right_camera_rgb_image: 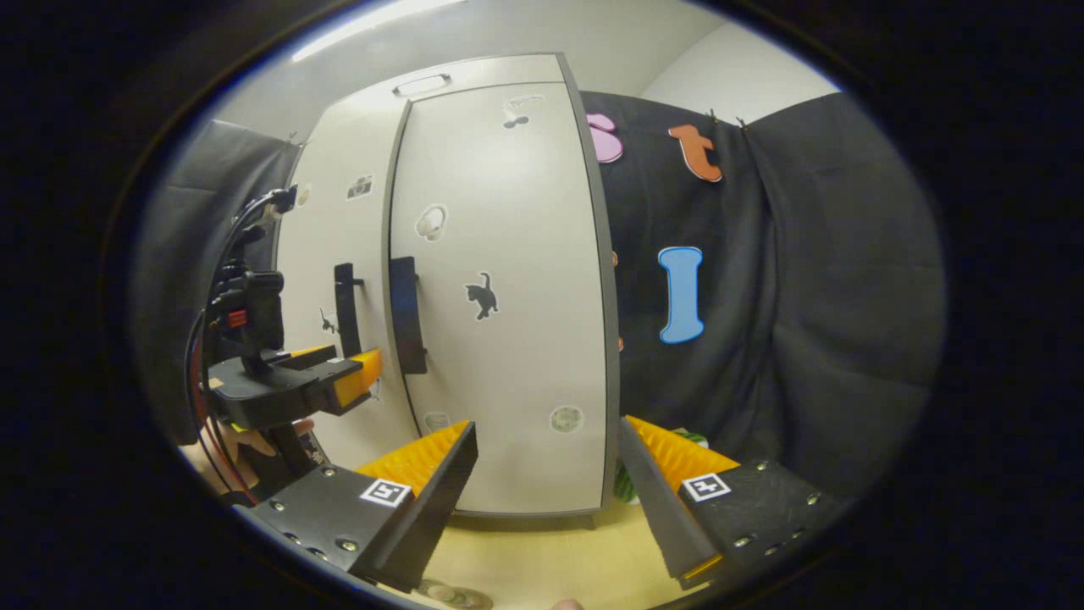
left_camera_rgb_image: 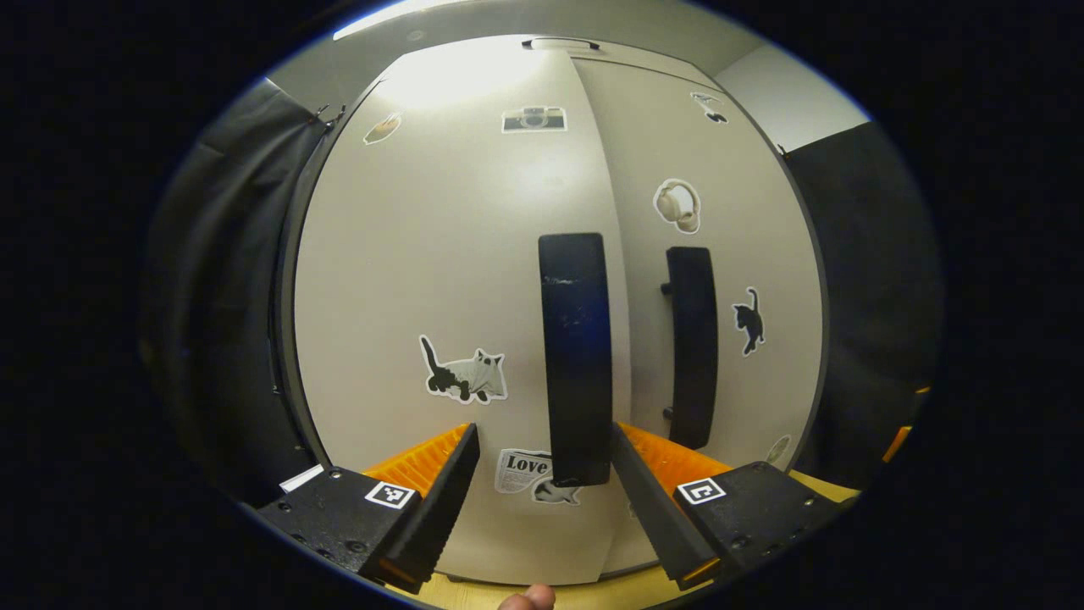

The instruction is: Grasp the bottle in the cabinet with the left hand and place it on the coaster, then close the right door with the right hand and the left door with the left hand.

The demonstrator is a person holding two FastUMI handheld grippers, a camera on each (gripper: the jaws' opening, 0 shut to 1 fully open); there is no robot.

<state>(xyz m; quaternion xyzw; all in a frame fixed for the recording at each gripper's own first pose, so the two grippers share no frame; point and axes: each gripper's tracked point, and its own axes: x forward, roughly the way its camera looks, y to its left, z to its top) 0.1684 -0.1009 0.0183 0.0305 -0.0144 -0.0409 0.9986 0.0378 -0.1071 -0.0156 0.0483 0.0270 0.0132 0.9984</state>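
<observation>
The white cabinet (left_camera_rgb_image: 440, 254) stands close ahead, and both of its doors look shut, meeting at the centre seam. My left gripper (left_camera_rgb_image: 544, 432) is open. The lower end of the left door's dark handle (left_camera_rgb_image: 576, 356) lies between its fingertips, with a gap on each side. The right door's handle (left_camera_rgb_image: 693, 347) is just beyond. In the right gripper view the left gripper (right_camera_rgb_image: 339, 385) sits at the left door's handle (right_camera_rgb_image: 345, 309). My right gripper (right_camera_rgb_image: 546, 436) is open, holds nothing, and faces the right door (right_camera_rgb_image: 508, 339) from a short way back. No bottle can be made out for certain.
The cabinet rests on a light wooden table (right_camera_rgb_image: 542, 551). A small green striped thing (right_camera_rgb_image: 694, 438) peeks out beside the right finger, by the cabinet's right side. A round pale object (right_camera_rgb_image: 449, 596) lies at the bottom edge. The black cloth wall (right_camera_rgb_image: 804, 296) is behind.
</observation>
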